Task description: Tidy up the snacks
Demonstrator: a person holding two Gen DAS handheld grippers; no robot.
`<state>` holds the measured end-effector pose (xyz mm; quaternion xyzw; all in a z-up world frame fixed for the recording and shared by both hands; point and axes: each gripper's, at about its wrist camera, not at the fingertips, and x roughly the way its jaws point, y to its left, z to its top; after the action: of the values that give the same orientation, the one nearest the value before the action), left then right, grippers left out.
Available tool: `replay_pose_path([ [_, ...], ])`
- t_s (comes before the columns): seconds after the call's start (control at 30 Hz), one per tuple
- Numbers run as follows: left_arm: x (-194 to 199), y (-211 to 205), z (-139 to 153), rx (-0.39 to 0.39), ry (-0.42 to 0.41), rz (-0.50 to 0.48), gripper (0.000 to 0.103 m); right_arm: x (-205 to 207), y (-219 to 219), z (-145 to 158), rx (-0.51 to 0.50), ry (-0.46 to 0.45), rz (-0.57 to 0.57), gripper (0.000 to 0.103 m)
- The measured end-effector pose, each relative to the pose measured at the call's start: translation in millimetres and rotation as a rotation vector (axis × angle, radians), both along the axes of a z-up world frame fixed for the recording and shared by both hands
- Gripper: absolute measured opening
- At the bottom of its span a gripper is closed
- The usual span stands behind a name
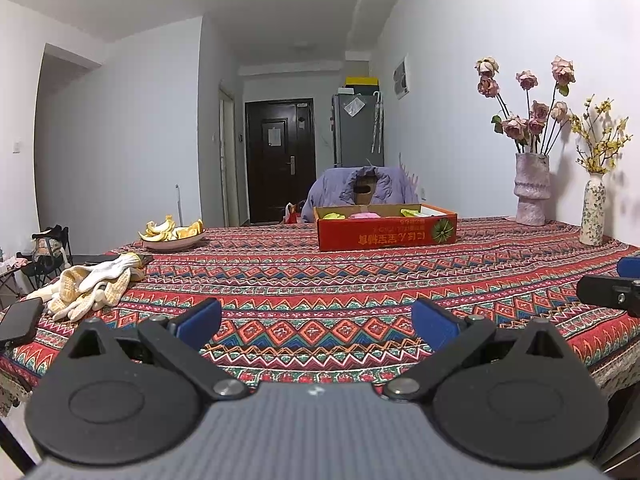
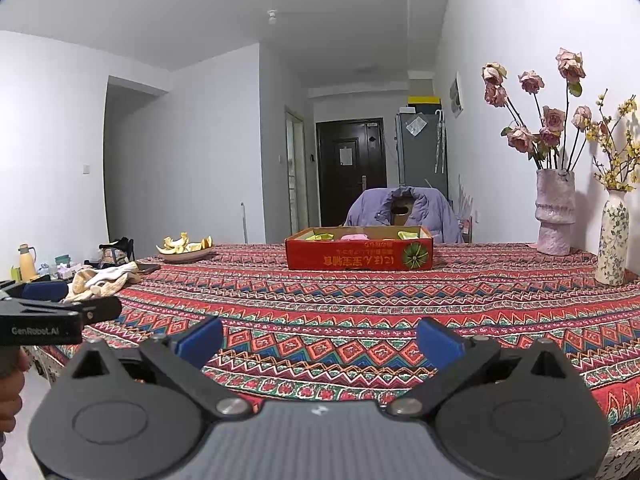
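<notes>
Tablecloth [image 1: 320, 280] in red, blue and green zigzag weave is seen across the left wrist view, under white walls with a dark door [image 1: 279, 156] and grey fridge [image 1: 357, 128] far back. The left gripper [image 1: 318, 322] is held low over the cloth, its blue-padded fingers spread wide and empty. A red cardboard box [image 1: 386, 232] of yellow and pink snack packets is placed well ahead at the far edge, before a chair draped in a purple jacket [image 1: 360, 192]. Knit gloves [image 1: 92, 284], a phone [image 1: 20, 320] and a plate of peels [image 1: 174, 236] are shown at left, two vases [image 1: 532, 188] at right. In the right wrist view the right gripper [image 2: 320, 344] is likewise spread and empty; only here are a thermos [image 2: 27, 262] and a hand [image 2: 10, 396] shown.
</notes>
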<state>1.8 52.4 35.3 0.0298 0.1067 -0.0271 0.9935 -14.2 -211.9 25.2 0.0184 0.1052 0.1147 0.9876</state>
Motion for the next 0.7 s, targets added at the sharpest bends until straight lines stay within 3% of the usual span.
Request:
replay_pose_path([
  [0.7,-1.3,-0.8,1.1,-0.003,-0.014,-0.009,0.103,-2.2,-2.2,2.2,0.001,-0.012,-0.020,0.103],
])
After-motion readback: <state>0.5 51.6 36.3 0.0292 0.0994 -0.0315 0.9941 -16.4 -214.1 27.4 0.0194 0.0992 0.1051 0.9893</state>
